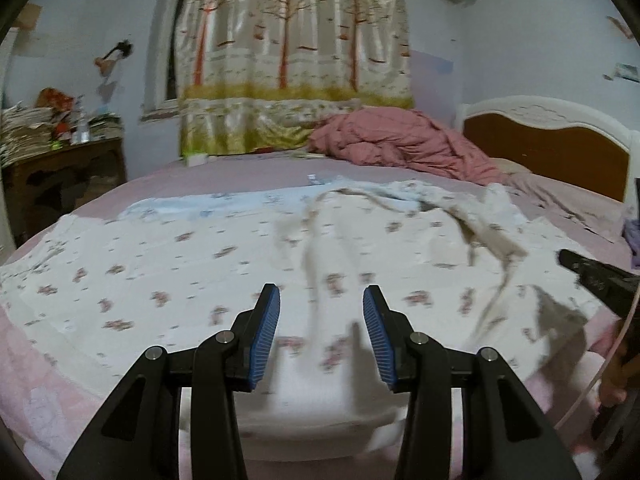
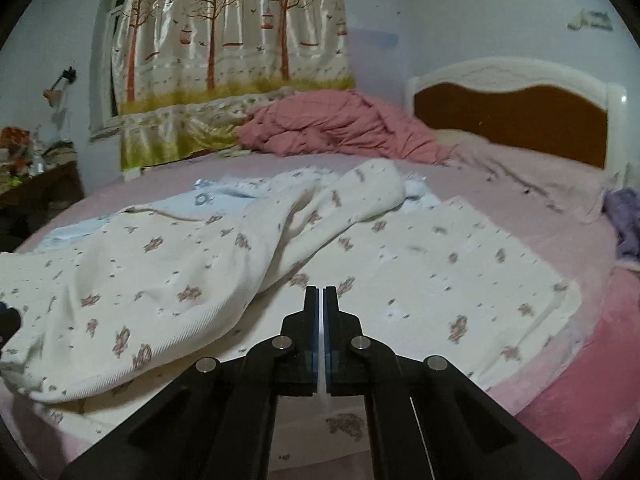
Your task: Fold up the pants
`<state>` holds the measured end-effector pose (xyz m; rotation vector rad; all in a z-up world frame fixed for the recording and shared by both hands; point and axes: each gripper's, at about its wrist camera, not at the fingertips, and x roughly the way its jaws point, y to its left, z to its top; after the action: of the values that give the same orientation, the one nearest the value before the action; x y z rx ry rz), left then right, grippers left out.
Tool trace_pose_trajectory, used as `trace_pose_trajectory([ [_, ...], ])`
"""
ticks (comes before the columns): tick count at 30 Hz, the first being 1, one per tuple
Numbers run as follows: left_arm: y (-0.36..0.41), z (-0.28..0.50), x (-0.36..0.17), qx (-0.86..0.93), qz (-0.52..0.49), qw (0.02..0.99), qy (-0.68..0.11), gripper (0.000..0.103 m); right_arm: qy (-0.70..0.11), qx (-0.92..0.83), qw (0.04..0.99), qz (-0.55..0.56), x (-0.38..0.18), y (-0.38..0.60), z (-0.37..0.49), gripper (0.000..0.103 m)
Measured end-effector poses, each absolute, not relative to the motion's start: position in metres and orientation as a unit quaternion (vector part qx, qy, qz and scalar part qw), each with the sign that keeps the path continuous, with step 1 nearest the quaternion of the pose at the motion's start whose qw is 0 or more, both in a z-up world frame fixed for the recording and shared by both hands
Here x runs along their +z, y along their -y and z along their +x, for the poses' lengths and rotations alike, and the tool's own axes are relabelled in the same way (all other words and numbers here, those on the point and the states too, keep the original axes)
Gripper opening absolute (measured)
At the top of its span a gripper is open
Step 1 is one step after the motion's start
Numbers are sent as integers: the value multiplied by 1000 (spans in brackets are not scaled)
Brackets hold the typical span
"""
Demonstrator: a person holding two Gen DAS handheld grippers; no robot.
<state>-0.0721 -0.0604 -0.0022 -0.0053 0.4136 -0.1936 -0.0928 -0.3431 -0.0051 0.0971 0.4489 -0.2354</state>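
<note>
The pants [image 1: 168,272] are white with small pink flowers and lie spread on the pink bed. My left gripper [image 1: 321,300] is open above the cloth, with nothing between its blue pads. In the right wrist view the pants [image 2: 420,264] lie flat on the right, with one part [image 2: 168,280] raised and draped in folds on the left. My right gripper [image 2: 321,292] is shut on a thin edge of the white cloth. The right gripper also shows in the left wrist view [image 1: 600,280] at the right edge.
A pink quilt [image 2: 332,128] is heaped at the far side of the bed. A white and brown headboard [image 2: 512,116] stands at the right. A light blue cloth [image 2: 224,196] lies behind the pants. A cluttered wooden table [image 1: 60,160] stands at the left. A purple cloth [image 2: 624,216] lies at the right edge.
</note>
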Motion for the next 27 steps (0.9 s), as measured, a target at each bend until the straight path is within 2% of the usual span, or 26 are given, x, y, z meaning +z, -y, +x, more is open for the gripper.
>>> trace_pose_trajectory([
  [2, 73, -71, -1, -115, -3, 972, -207, 43, -221, -96, 969, 59, -4, 349, -94, 1],
  [4, 86, -68, 1, -137, -6, 968, -212, 43, -219, -80, 970, 69, 1, 355, -93, 10],
  [6, 99, -64, 2, -162, -13, 962, -220, 43, -211, -64, 972, 76, 9, 363, -92, 48],
  [7, 107, -62, 2, -176, -17, 958, -225, 43, -205, -59, 974, 80, 13, 364, -92, 51],
  [13, 154, -28, 16, -245, -47, 931, -266, 42, -163, -21, 982, 92, 62, 398, -100, 51],
  [16, 180, 6, 35, -273, -50, 919, -279, 42, -131, -39, 989, 57, 82, 408, -114, 52],
  [20, 213, 60, 62, -305, -44, 898, -313, 42, -113, -67, 991, 36, 91, 420, -116, 52],
  [24, 248, 119, 67, -314, -35, 875, -367, 42, -114, -84, 988, 55, 90, 442, -105, 52],
  [27, 264, 160, 58, -299, -49, 861, -408, 35, -118, -82, 987, 76, 85, 458, -97, 52],
])
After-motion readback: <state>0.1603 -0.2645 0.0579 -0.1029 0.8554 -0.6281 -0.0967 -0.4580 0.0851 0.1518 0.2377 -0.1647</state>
